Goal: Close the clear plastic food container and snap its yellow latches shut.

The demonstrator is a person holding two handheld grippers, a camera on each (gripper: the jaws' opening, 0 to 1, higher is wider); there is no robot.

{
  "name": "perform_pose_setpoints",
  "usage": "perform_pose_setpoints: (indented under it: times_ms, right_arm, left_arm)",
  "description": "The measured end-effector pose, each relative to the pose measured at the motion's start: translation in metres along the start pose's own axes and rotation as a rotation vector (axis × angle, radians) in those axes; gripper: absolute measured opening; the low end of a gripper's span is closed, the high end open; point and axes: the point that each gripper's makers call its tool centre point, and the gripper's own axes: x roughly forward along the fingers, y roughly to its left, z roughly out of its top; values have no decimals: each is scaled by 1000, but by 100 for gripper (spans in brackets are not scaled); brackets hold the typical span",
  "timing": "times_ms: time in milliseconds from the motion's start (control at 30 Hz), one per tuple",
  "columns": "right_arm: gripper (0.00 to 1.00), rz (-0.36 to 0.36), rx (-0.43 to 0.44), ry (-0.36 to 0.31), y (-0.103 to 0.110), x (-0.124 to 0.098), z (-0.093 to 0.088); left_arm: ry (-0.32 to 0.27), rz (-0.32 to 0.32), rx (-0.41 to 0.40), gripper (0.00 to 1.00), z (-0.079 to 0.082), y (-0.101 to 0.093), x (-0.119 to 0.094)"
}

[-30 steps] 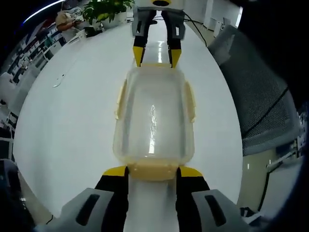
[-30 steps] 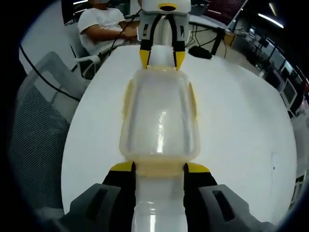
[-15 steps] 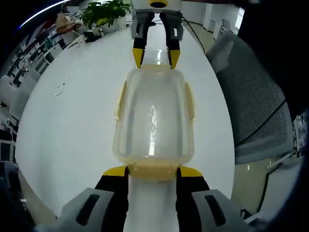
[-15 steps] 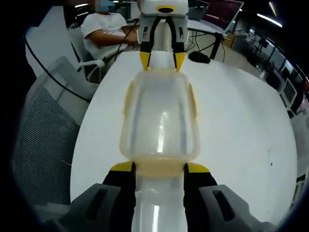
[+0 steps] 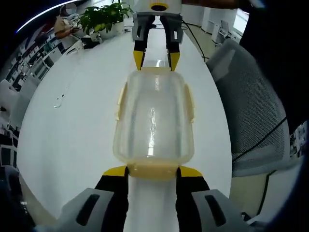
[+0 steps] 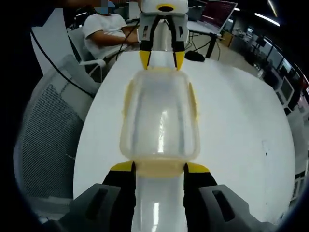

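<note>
white glossy counter (image 5: 72,130), round-edged. grey mesh office chair (image 5: 251,111) just beside the counter's edge, also seen at (image 6: 48,140). potted green plant (image 5: 104,14) on the counter's far end. seated person in white shirt (image 6: 104,29) beyond the counter, open laptop (image 6: 217,10) on a desk further back.

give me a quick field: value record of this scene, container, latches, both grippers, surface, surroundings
container: clear plastic food container, lid on, held between the two grippers
latches: yellow latches on the long sides and at both ends
left gripper: left gripper with a jaw at each side of the near end latch
right gripper: right gripper the same at the opposite end
surface: white table
surroundings: mesh chair, potted plant, seated person
</note>
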Motion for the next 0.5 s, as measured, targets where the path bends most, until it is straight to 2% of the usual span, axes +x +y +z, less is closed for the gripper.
perform_pose_setpoints:
  times_ms: [500]
  right_arm:
    - [35,-17,23,22,-3,-22,-32]
  left_arm:
    - [-11,-8,22,32,34,7,18]
